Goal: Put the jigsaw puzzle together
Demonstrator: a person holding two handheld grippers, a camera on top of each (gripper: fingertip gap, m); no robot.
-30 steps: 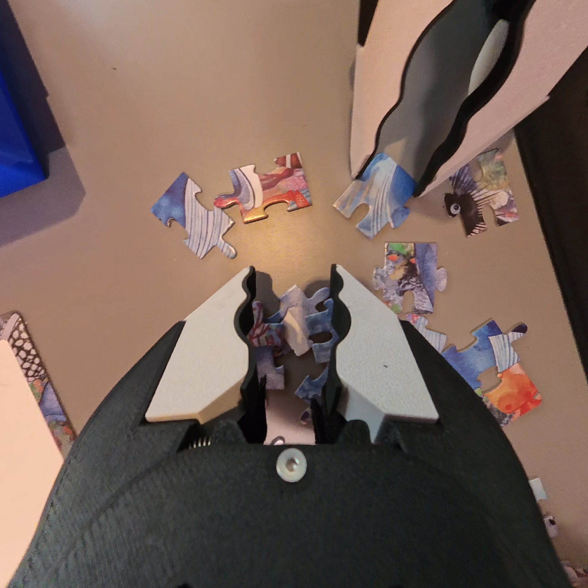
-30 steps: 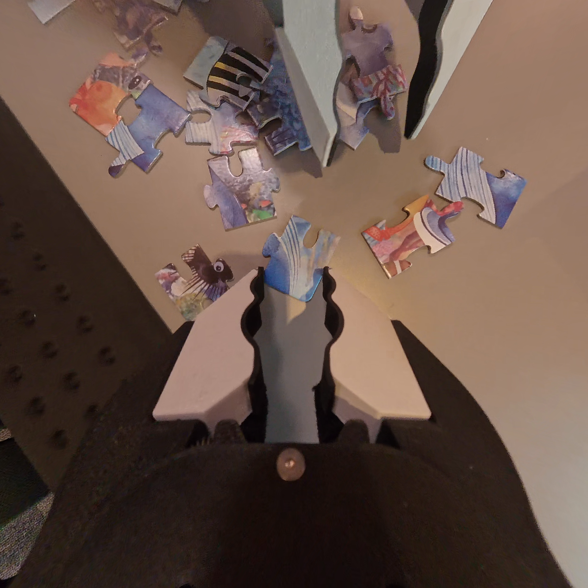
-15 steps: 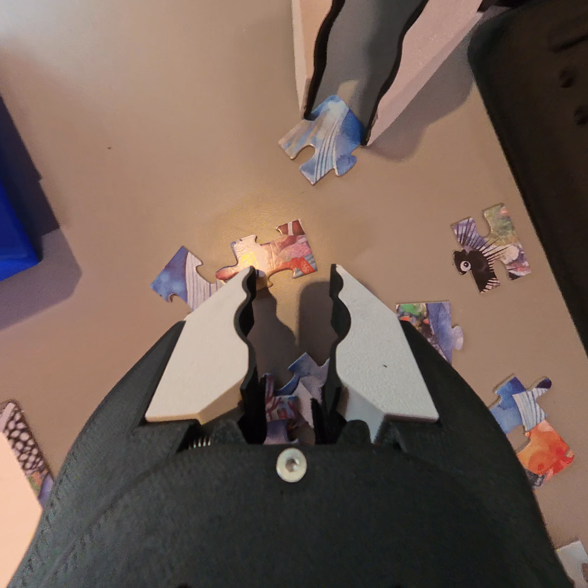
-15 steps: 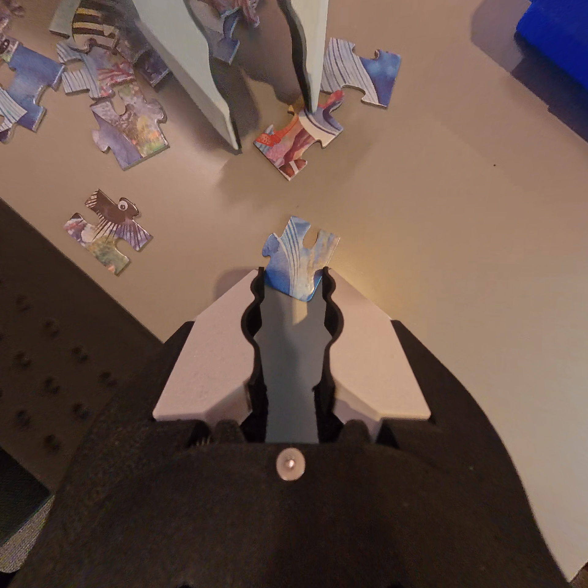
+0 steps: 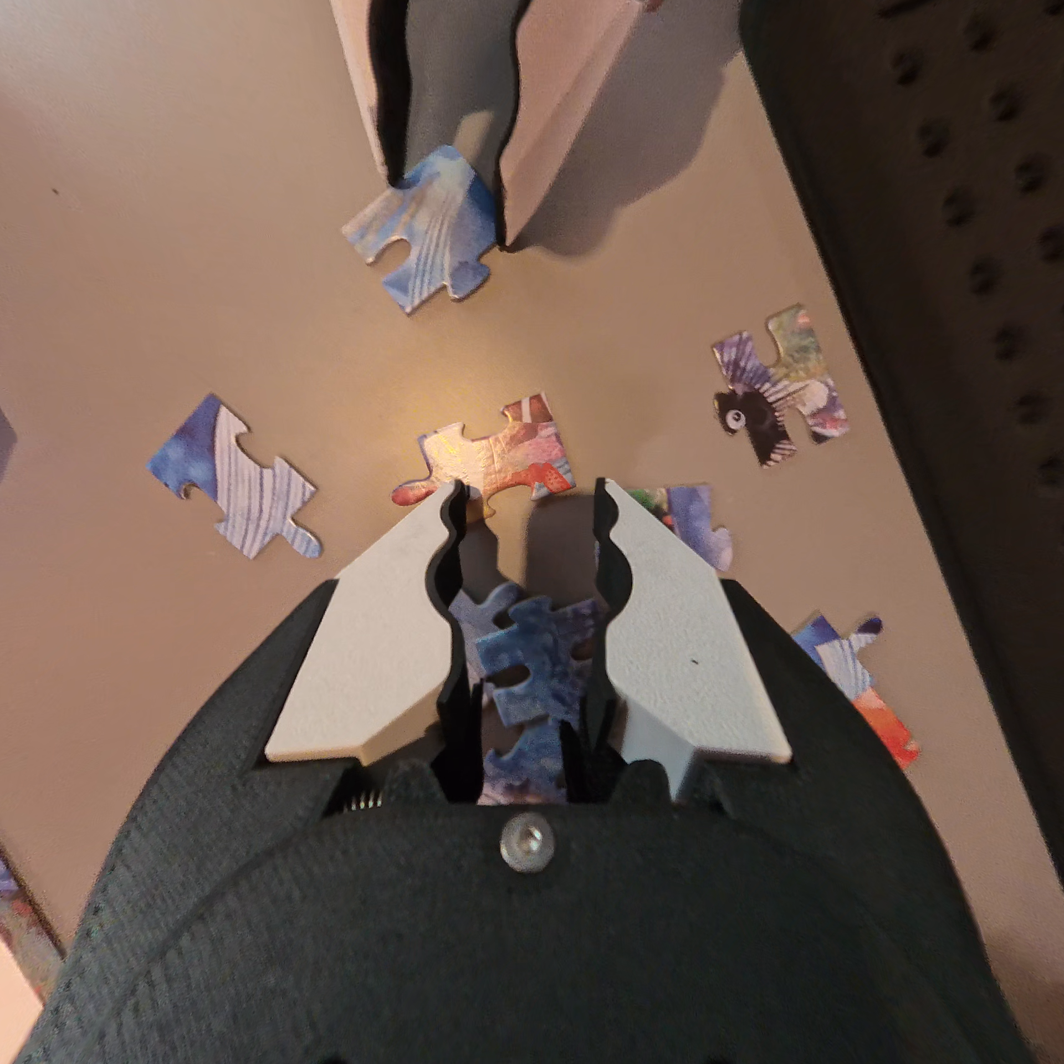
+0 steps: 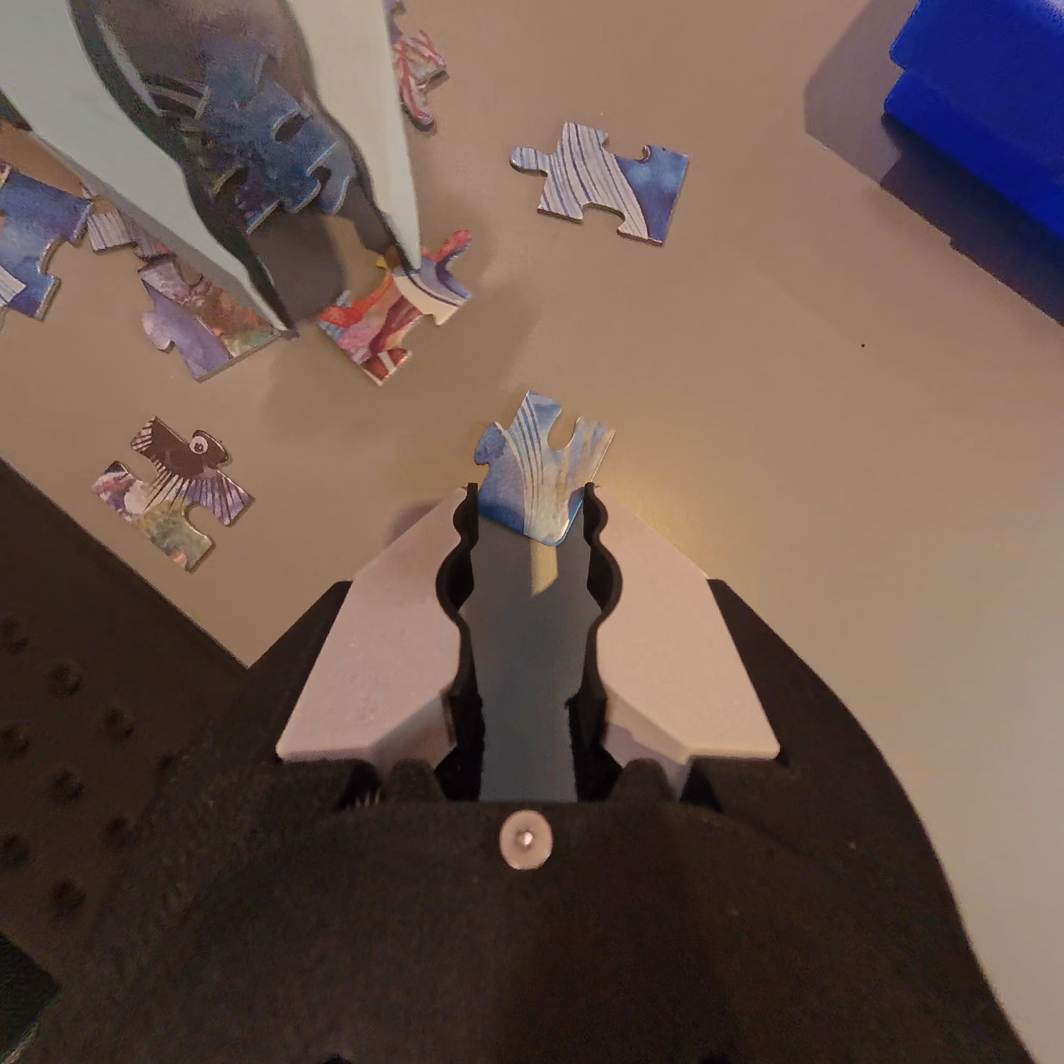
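My right gripper (image 6: 528,489) is shut on a light blue, white-streaked puzzle piece (image 6: 541,472) and holds it by one edge just above the beige table. It also shows at the top of the left wrist view (image 5: 446,207) with that piece (image 5: 426,242). My left gripper (image 5: 527,495) is open and low over the table. Its left fingertip (image 5: 455,495) touches a red and orange piece (image 5: 501,455). Dark blue pieces (image 5: 535,662) lie deep between its fingers. In the right wrist view the left gripper (image 6: 348,296) stands over the red piece (image 6: 391,322).
Loose pieces lie around: a blue striped one (image 5: 242,489) (image 6: 604,184), a black fish one (image 5: 771,414) (image 6: 173,489), a purple-green one (image 5: 691,518) and a blue-orange one (image 5: 852,679). A dark perforated surface (image 5: 950,288) borders the table. A blue box (image 6: 979,103) stands far right. The grippers' ends are close to 9 centimetres from one another.
My right gripper has carried the light blue piece away from the cluster of loose pieces. My left gripper has moved off the joined pieces onto the red piece.
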